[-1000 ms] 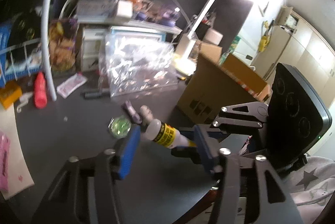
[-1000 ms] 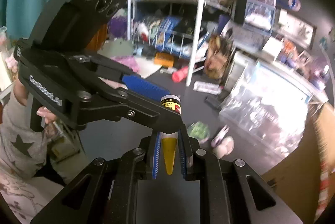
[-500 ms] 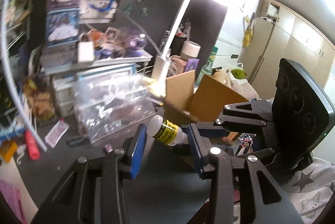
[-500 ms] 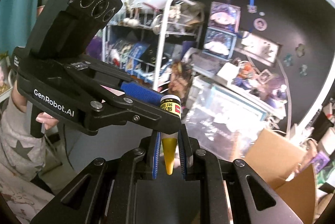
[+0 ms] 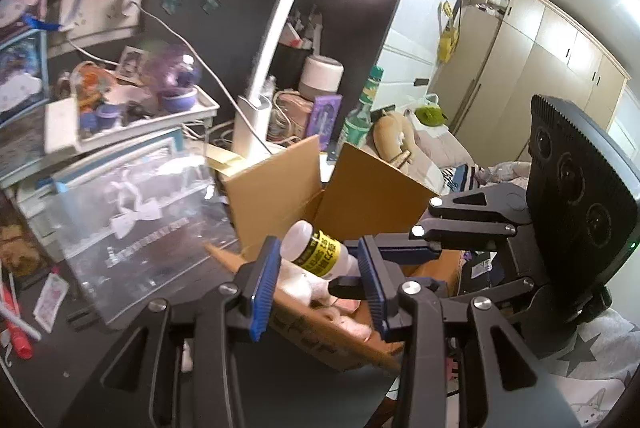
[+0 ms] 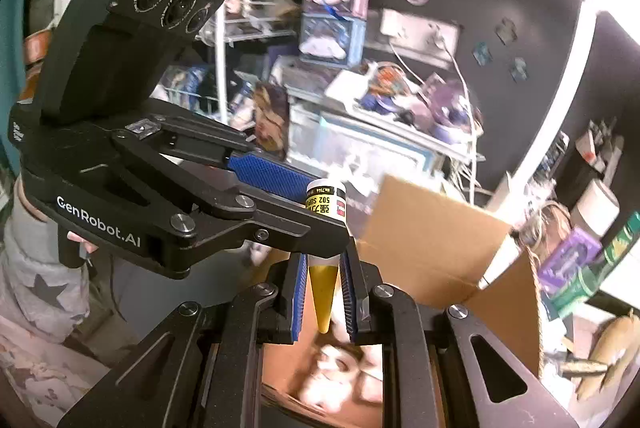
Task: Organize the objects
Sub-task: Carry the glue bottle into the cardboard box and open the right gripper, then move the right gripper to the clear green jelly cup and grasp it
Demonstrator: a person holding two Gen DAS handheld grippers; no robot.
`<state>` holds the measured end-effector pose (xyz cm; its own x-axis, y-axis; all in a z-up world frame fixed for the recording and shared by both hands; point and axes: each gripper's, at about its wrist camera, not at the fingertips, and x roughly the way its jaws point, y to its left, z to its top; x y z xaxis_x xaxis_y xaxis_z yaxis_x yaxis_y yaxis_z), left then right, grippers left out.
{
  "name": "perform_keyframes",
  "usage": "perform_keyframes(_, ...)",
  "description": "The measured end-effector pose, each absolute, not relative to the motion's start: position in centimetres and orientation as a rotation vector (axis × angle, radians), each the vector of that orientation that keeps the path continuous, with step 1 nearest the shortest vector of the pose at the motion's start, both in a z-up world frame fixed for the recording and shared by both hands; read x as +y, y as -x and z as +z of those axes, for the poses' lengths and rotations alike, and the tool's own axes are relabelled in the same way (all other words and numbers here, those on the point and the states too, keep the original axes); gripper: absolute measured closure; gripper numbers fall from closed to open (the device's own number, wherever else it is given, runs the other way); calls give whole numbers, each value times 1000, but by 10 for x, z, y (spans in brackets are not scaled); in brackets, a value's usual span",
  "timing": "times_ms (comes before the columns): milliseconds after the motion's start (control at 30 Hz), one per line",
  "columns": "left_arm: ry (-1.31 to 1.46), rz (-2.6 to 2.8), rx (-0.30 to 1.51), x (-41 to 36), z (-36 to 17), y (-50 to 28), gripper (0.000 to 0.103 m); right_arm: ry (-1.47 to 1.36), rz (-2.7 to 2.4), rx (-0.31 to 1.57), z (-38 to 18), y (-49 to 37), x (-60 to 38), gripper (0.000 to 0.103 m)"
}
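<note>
A small white glue bottle (image 5: 316, 252) with a yellow-and-black label and a yellow pointed cap (image 6: 322, 288) hangs in the air between both grippers. My right gripper (image 6: 325, 264) is shut on the yellow cap. My left gripper (image 5: 318, 256) is closed around the bottle's body, with its blue pads (image 5: 264, 284) against the two ends. The bottle hangs over an open cardboard box (image 5: 360, 195), whose flaps (image 6: 420, 240) stand up. Pale, blurred items lie inside the box. In the right wrist view the left gripper's black body (image 6: 140, 163) crosses in front of the bottle.
A clear plastic bin (image 5: 132, 236) stands left of the box on the dark table (image 5: 60, 360). A white lamp (image 5: 256, 115) rises behind the box. A cluttered white tray (image 5: 132, 123), a green bottle (image 5: 360, 115) and a wire shelf rack (image 6: 220, 67) stand further back.
Both grippers have carried the glue bottle up and to the right, from above the dark table to above the open cardboard box. The left jaws have narrowed around the bottle.
</note>
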<state>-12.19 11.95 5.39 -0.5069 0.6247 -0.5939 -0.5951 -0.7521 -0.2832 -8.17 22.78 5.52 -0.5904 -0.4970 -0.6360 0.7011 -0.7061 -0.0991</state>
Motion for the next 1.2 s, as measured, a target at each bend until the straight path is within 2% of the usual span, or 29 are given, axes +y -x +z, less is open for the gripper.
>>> perform_keyframes(467, 974, 2167, -20, 157, 35, 145, 66, -982, -2279, 442, 40, 105, 256, 92)
perform_keyframes(567, 972, 2168, -6, 160, 36, 144, 60, -1004, -2276, 435, 39, 108, 259, 88)
perform_keyframes(633, 968, 2170, 2, 160, 37, 143, 59, -1005, -2285, 446, 39, 108, 259, 81)
perform_keyframes(933, 944, 2202, 19, 153, 43, 135, 54, -1014, -2295, 470, 40, 106, 259, 81)
perform_keyframes(1000, 917, 2223, 12, 142, 49, 128, 47, -1029, -2287, 466, 40, 105, 258, 81)
perform_keyframes(1133, 865, 2292, 2, 109, 60, 108, 40, -1027, -2301, 498, 42, 100, 254, 81)
perform_keyframes(1200, 845, 2341, -13, 88, 64, 98, 33, -970, -2331, 489, 48, 96, 249, 81)
